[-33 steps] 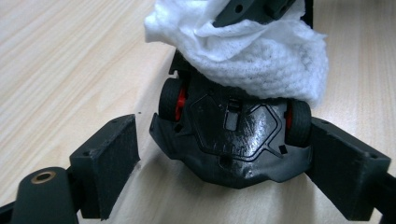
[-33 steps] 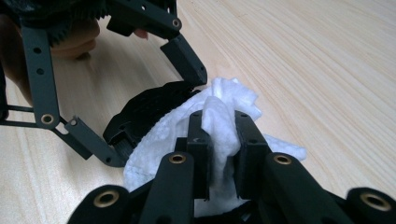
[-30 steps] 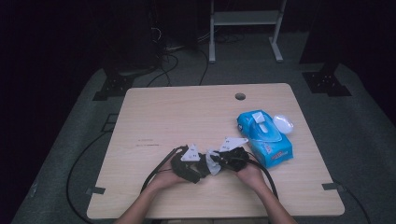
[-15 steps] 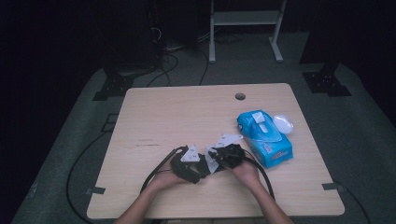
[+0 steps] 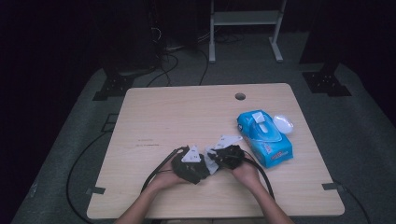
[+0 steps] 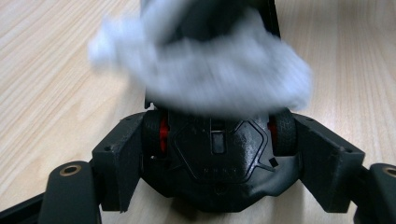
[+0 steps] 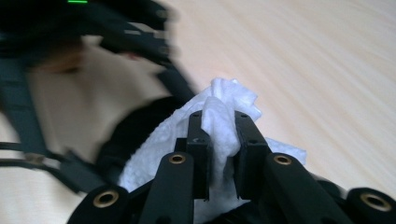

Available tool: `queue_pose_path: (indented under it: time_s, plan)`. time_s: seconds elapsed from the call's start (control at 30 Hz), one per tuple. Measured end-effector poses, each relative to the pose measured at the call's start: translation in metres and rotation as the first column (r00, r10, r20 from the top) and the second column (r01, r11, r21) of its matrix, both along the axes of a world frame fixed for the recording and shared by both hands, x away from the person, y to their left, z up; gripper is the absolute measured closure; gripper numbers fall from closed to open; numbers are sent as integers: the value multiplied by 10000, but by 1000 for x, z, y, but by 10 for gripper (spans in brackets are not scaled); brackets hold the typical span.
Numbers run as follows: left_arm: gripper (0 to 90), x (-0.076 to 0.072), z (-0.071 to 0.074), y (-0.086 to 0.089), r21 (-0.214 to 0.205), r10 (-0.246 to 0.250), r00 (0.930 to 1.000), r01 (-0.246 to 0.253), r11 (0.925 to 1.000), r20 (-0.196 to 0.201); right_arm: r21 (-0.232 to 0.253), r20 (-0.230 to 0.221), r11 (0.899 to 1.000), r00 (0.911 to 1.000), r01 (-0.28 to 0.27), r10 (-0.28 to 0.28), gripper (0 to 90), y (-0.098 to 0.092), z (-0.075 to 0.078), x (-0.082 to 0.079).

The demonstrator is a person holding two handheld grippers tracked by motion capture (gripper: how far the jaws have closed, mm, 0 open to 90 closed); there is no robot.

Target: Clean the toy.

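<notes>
Two hand-held grippers meet near the front edge of the tabletop (image 5: 154,116): the left hand-held gripper (image 6: 219,140) clasps a black computer mouse (image 6: 217,154) between its widely spread jaws, and the right hand-held gripper (image 7: 219,135) is clenched on a crumpled white wipe (image 7: 224,116). That wipe lies draped over the far end of the mouse, just ahead of the left jaws and touching it. Off to the right of the right hand-held gripper, close by, a blue wipes pack (image 5: 264,136) rests with its lid flipped open.
</notes>
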State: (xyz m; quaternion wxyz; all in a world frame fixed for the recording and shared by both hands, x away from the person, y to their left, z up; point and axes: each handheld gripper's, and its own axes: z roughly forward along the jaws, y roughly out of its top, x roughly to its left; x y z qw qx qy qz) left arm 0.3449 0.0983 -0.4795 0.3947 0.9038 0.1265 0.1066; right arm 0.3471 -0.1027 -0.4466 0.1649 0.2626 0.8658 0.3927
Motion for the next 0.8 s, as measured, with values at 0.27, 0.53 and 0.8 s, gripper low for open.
queue_pose_path:
  time_s: [0.27, 0.53, 0.8]
  plan:
    - [238, 0, 3, 2, 100, -129, 9999, 128, 9999, 85, 3, 126, 9998, 9997, 185, -185, 785, -1, -1, -1]
    - [238, -1, 3, 4, 190, -118, 9998, 114, 9998, 177, -172, 280, 9994, 9992, 307, -302, 784, 5, 0, 0]
    - [238, -2, 3, 3, 217, -122, 9997, 118, 9997, 201, 290, -6, 9991, 9995, 315, -315, 783, 9, -3, 1]
